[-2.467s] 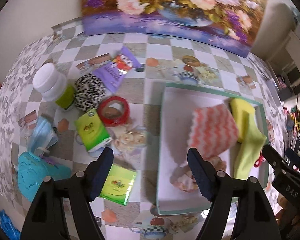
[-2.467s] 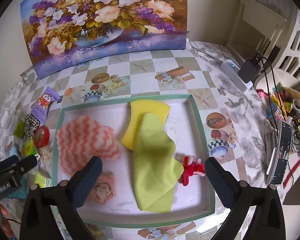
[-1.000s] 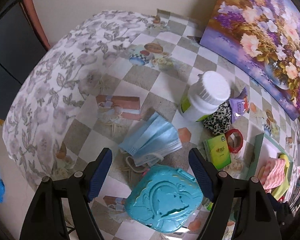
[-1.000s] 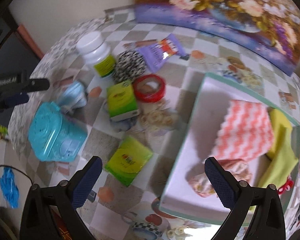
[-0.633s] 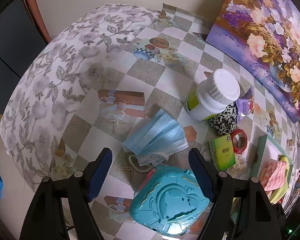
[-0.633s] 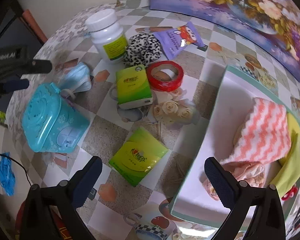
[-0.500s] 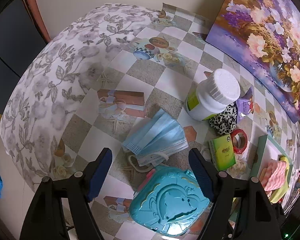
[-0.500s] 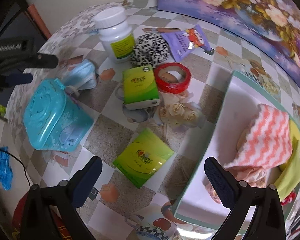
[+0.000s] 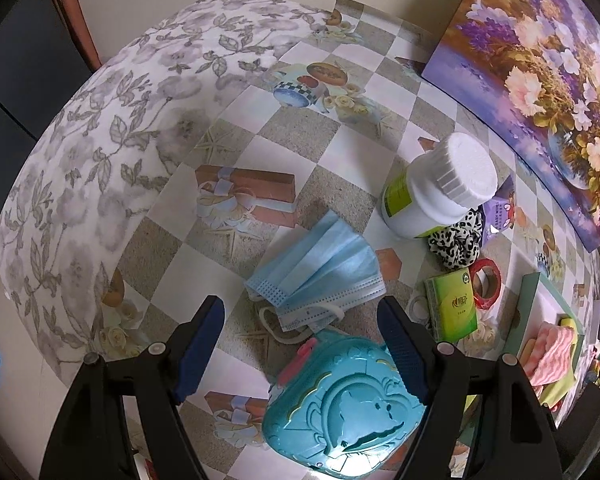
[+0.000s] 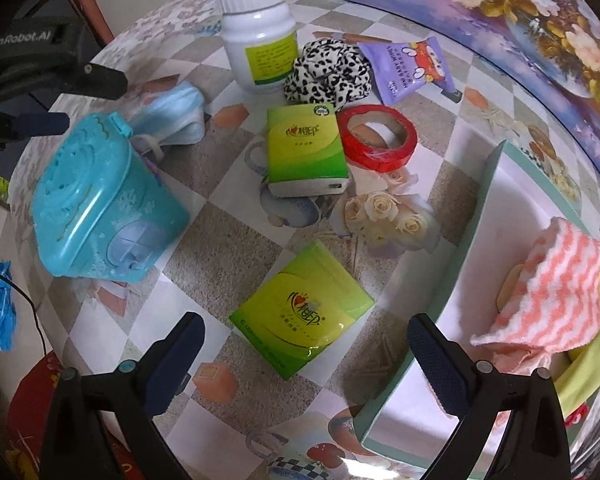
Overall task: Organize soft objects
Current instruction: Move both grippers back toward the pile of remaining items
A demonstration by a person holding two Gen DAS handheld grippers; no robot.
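Green tissue pack (image 10: 302, 316) between spread right tongs (image 10: 306, 354).

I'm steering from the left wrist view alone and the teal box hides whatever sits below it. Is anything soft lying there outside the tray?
Observer: Yes, a flat green tissue pack lies on the table between the teal box and the tray.
Operator: Is the right gripper holding it?
Observer: No. The right gripper is open, with the pack lying free just ahead of it.
Operator: What's under the striped cloth?
Observer: The striped cloth covers a pinkish fabric.
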